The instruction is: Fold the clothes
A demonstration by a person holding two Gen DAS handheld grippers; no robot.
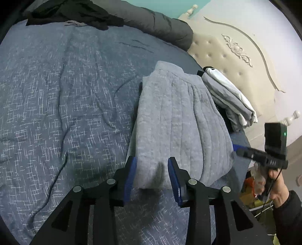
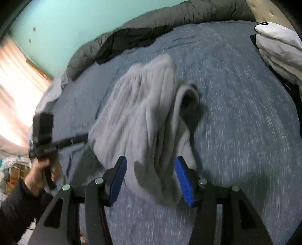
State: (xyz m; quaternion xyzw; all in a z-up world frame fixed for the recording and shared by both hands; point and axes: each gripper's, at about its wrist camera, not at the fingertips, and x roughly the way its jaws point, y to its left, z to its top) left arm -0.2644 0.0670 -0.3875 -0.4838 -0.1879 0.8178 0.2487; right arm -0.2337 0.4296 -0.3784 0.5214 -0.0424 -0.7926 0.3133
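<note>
A grey ribbed garment (image 1: 179,116) lies folded into a long strip on the blue-grey bed cover (image 1: 66,94). Its near corner sits between the blue pads of my left gripper (image 1: 152,162), which stand apart with a gap beside the cloth, so it is open. In the blurred right wrist view the same garment (image 2: 135,105) lies rumpled, its near end between the spread pads of my right gripper (image 2: 151,158), also open. The right gripper (image 1: 237,150) shows at the garment's right edge in a hand. The left gripper (image 2: 85,136) shows at its left edge.
A stack of folded white and grey clothes (image 1: 226,98) sits by the cream headboard (image 1: 226,47). A black garment (image 1: 75,13) and a dark rolled duvet (image 1: 151,18) lie along the bed's far side. A thin cable (image 1: 51,186) runs across the cover at the left.
</note>
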